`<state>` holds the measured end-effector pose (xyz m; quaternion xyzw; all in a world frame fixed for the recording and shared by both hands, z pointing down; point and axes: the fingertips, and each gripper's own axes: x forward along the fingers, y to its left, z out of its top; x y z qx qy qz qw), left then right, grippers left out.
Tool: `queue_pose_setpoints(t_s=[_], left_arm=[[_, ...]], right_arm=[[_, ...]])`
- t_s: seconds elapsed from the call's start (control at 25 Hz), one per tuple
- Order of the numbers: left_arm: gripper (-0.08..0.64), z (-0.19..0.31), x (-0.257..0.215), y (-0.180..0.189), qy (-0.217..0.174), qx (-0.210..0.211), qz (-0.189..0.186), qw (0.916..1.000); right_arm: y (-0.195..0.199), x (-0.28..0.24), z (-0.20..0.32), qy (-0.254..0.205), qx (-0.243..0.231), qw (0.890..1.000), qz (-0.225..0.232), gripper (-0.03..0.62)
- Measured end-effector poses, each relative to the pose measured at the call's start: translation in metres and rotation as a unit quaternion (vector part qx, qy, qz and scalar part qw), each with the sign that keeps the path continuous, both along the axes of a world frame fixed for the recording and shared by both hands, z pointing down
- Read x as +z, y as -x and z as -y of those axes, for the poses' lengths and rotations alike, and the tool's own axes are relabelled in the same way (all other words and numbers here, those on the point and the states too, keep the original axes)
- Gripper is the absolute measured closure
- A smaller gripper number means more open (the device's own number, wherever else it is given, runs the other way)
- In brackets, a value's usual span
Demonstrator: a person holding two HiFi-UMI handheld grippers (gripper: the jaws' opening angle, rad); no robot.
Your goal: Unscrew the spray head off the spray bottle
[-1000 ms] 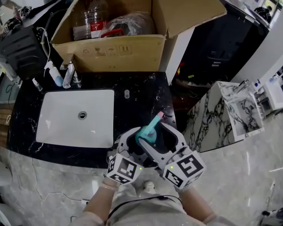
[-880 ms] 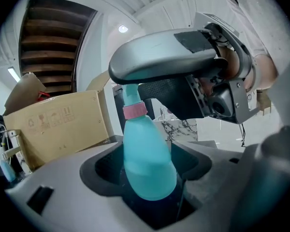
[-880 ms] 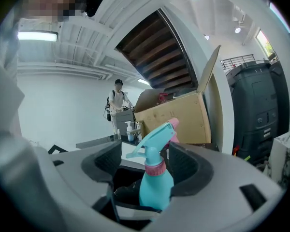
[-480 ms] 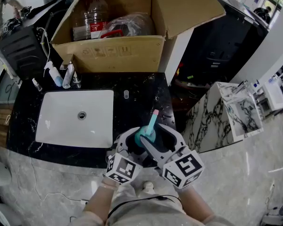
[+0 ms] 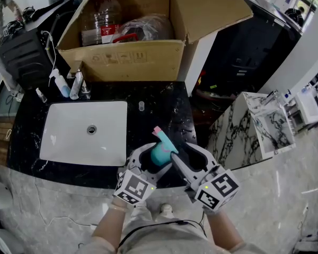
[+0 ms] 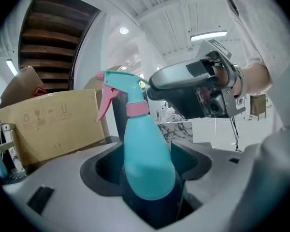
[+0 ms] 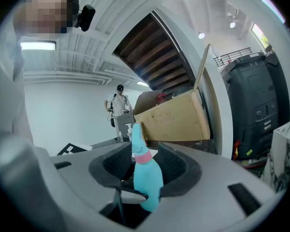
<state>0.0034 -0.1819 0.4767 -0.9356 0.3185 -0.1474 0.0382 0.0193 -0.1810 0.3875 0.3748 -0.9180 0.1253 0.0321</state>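
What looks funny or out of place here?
Nothing looks spilled or broken. The bottle sits in the left gripper's jaws, spray head on. Only the big open box behind the sink seems out of place.

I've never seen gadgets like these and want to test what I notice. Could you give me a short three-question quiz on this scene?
1. True or false: the left gripper holds the teal spray bottle by its body.
2. The bottle's trigger is: A pink, B green, C black.
3. What large thing stands open behind the sink?
Key: 1 true; 2 A; 3 the cardboard box.
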Motion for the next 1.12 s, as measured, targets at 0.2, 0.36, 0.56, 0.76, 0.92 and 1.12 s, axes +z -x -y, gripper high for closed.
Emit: queue_pose_setpoints(t_s=[0.2,0.36,0.56,0.76,0.92,1.12], left_arm=[[0.249,0.0,0.0,0.001,0.002,-0.002,-0.002,1.0],[0.25,0.0,0.0,0.001,0.002,-0.004,-0.002,1.0],[0.249,0.0,0.0,0.001,0.003,-0.006,0.0,1.0],[0.25,-0.001,0.0,0.001,0.003,-0.007,0.001,1.0],[0.25,0.0,0.0,0.002,0.004,-0.009,0.002,1.0],[0.25,-0.001,0.001,0.002,0.004,-0.01,0.004,0.9999]], right_arm=[[-0.016,0.004,0.01,0.012,0.023,1.0,0.012,0.447],[-0.018,0.007,0.02,0.014,0.035,0.999,0.017,0.458],[-0.013,0.014,0.03,0.018,0.043,0.999,0.003,0.471],[-0.012,-0.005,0.003,-0.033,0.053,0.998,-0.018,0.471],[0.009,-0.013,-0.012,-0.053,0.013,0.998,-0.018,0.451],[0.021,0.011,0.001,-0.033,0.022,0.997,-0.072,0.385]])
